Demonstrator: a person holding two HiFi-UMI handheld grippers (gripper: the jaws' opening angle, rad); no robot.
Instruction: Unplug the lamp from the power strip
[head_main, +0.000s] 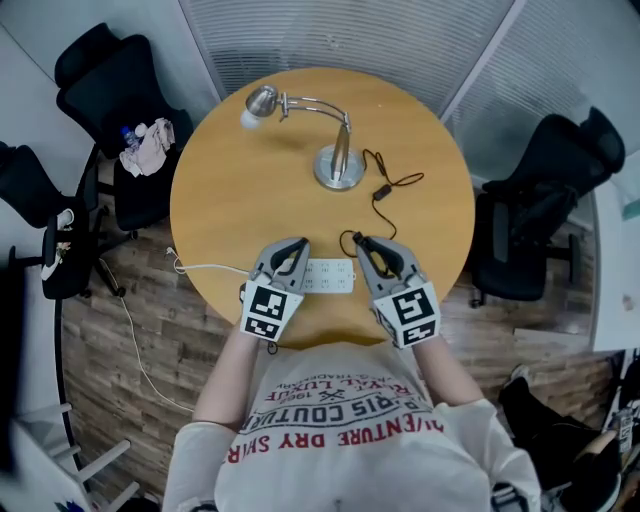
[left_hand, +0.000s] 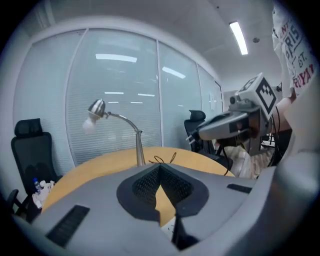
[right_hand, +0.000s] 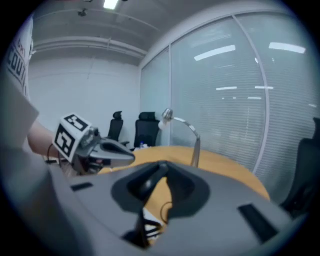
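Wood round table (head_main: 225, 190), lamp (head_main: 340, 166), black chairs (head_main: 105, 75)

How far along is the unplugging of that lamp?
Done: nothing that shows. The black cord from the lamp leads down to the white power strip. In hand: the left claw and right claw flank the strip, the left closed and empty. I can't tell whether the right grips the plug. Left: pulling the plug free.
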